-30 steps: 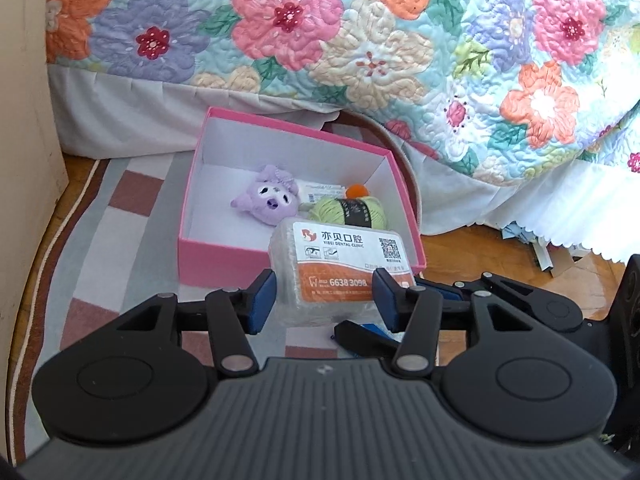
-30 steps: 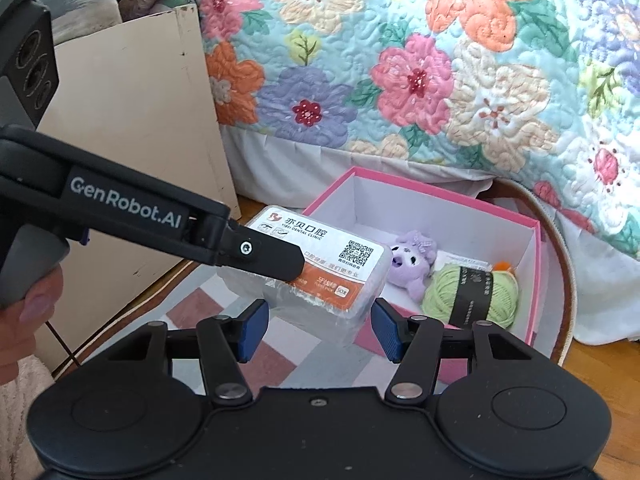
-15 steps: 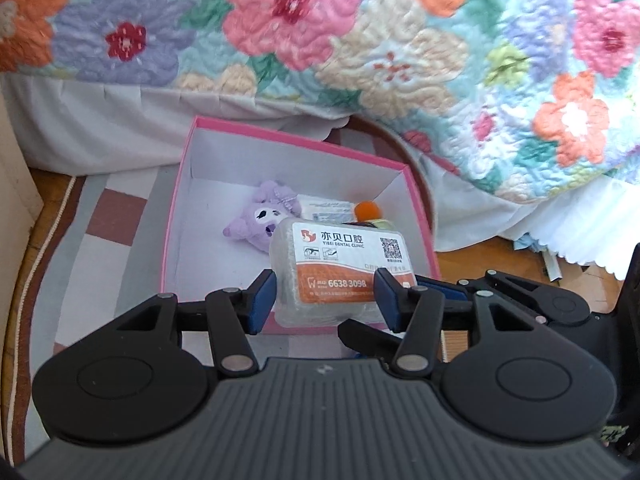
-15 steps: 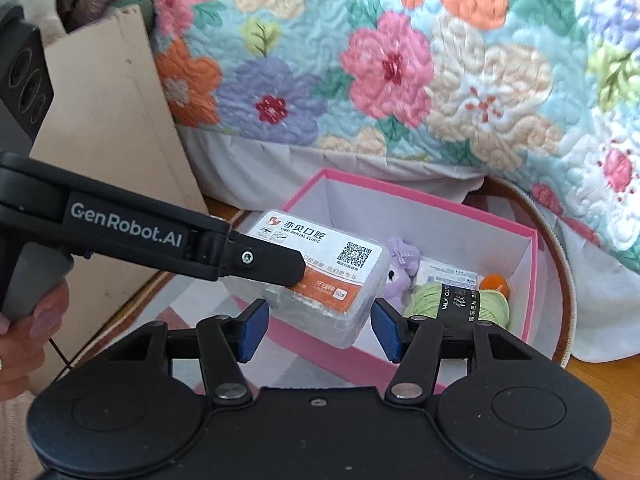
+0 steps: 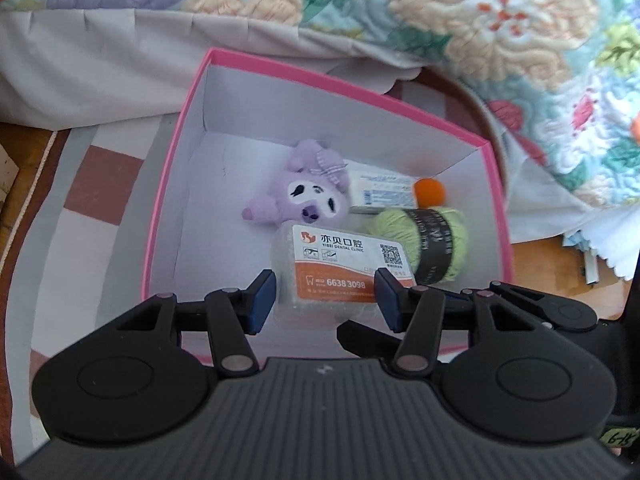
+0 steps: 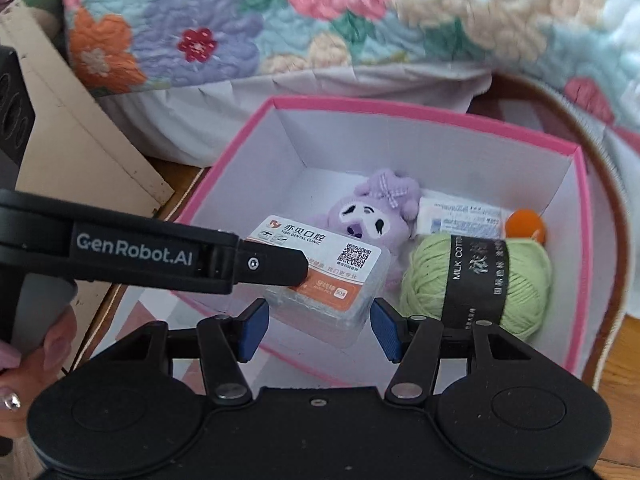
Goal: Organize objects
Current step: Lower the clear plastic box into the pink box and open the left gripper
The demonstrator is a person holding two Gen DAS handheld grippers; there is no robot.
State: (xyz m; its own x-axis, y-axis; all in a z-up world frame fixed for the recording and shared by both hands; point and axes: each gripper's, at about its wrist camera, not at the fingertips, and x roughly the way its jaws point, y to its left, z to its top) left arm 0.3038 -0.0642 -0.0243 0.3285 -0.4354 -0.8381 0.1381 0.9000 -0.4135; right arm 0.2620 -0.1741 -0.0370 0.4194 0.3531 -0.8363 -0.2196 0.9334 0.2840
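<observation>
A clear plastic box with an orange and white label [image 5: 328,276] [image 6: 320,276] hangs over the near part of a pink storage box [image 5: 344,80] [image 6: 420,114]. My left gripper [image 5: 324,306] is shut on it, blue pads against its sides. In the right wrist view one left finger [image 6: 272,268] lies across the label. My right gripper [image 6: 318,322] is also shut on it from the near side. Inside the pink box lie a purple plush toy [image 5: 304,196] [image 6: 372,212], a green yarn ball [image 5: 436,240] [image 6: 476,280], a white packet [image 5: 380,194] and an orange ball [image 5: 429,191].
A bed with a floral quilt [image 5: 480,20] and white skirt overhangs the pink box's far side. A checked rug [image 5: 92,184] lies under the box. A beige board [image 6: 80,140] stands at the left. Paper scraps [image 5: 584,248] lie on the wooden floor at the right. A hand [image 6: 32,372] holds the left gripper.
Both grippers have carried the clear box forward and down, from in front of the pink box to over its near part. The grip on it looks unchanged.
</observation>
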